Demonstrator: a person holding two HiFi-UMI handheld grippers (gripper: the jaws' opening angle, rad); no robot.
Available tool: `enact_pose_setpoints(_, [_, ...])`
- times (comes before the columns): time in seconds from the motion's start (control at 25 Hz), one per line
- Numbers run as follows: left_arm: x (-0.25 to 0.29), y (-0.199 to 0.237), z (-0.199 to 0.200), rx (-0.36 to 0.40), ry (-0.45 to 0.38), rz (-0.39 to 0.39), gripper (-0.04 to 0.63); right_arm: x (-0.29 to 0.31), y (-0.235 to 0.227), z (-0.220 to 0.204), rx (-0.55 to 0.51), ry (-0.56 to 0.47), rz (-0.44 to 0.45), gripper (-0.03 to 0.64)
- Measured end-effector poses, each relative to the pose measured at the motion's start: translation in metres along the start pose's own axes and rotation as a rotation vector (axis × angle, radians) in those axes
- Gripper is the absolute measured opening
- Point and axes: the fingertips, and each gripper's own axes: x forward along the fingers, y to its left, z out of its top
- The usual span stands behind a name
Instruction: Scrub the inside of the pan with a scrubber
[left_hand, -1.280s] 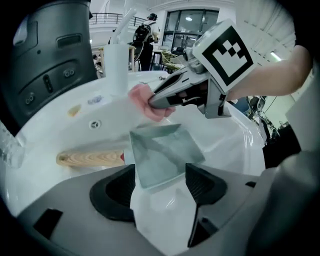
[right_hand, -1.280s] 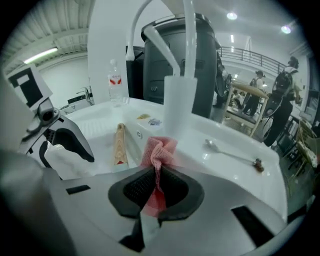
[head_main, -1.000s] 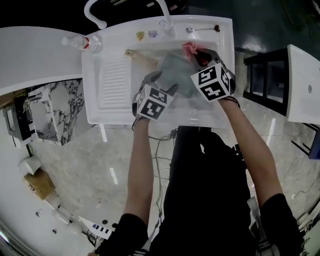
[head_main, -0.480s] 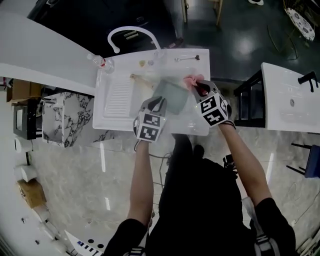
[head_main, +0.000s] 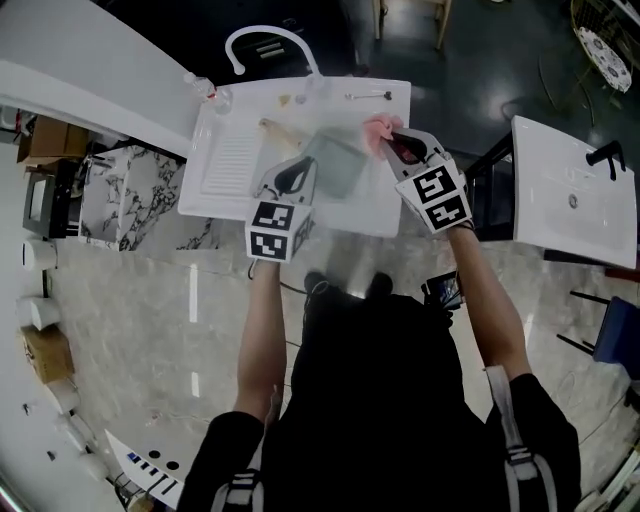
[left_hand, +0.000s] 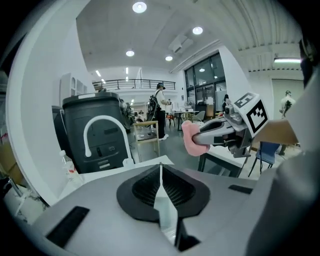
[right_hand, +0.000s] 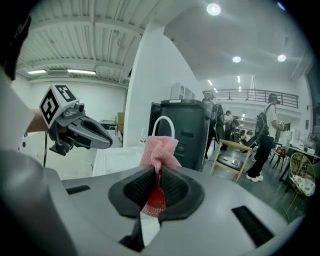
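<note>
Jaws of our left gripper (left_hand: 160, 170) have just been closing: now shut, nothing between them. Right gripper (right_hand: 156, 175) jaws pinch the pink scrubber (right_hand: 159, 147). Both hover above the white sink (head_main: 225, 195). Pan (head_main: 338, 165) lies in its basin, twelve o'clock from us.

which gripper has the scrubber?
The right gripper: its jaws pinch the pink mesh scrubber. On the left gripper the jaws have just been closing and are shut on nothing.
</note>
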Motion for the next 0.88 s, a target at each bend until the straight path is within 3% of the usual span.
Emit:
enact_pose_setpoints(0.24, [-0.036, 0.009, 0.053, -0.027, -0.167, 0.008, 0.043, -0.035, -0.007, 0.056, 0.003, -0.14, -0.002, 0.043])
enact_pose_setpoints(0.48, [-0.083, 0.019, 0.087, -0.066, -0.3, -0.015, 0.043, -0.064, 0.007, 0.118, 0.124, -0.278, 0.047, 0.043])
enact_pose_setpoints(0.68, [-0.124, 0.023, 0.097, -0.075, -0.363, -0.052, 0.043, -0.081, 0.033, 0.142, 0.211, -0.335, 0.054, 0.041])
enact_pose_setpoints(0.88, [-0.148, 0.037, 0.097, -0.095, -0.365, -0.071, 0.043, -0.084, 0.06, 0.152, 0.227, -0.344, 0.044, 0.037])
